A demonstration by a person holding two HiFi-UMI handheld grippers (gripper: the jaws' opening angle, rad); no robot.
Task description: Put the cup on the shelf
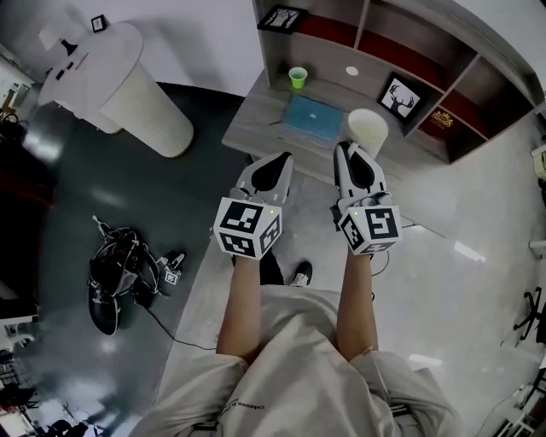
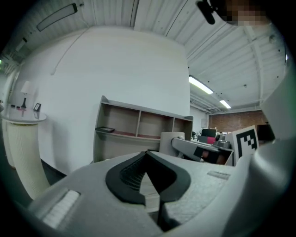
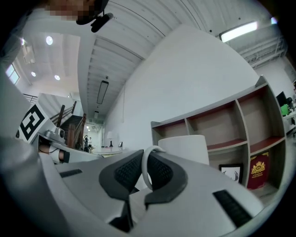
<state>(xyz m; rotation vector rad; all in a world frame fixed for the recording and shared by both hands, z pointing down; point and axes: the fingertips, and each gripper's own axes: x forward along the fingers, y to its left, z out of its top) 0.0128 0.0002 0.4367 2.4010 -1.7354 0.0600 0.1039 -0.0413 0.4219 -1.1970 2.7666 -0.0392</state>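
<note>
A white cup hangs above the low wooden ledge in front of the shelf unit. My right gripper is shut on the cup's thin handle, and the cup body stands just beyond the pads. The shelf's open compartments lie behind the cup. My left gripper hovers beside it on the left, level with the right one. In the left gripper view its pads meet at the tips with nothing between them, and the shelf is ahead.
On the ledge lie a blue notebook, a small green cup and a white disc. A framed deer picture and another frame sit in the shelf. A white ribbed pedestal stands at left; cables and gear lie on the floor.
</note>
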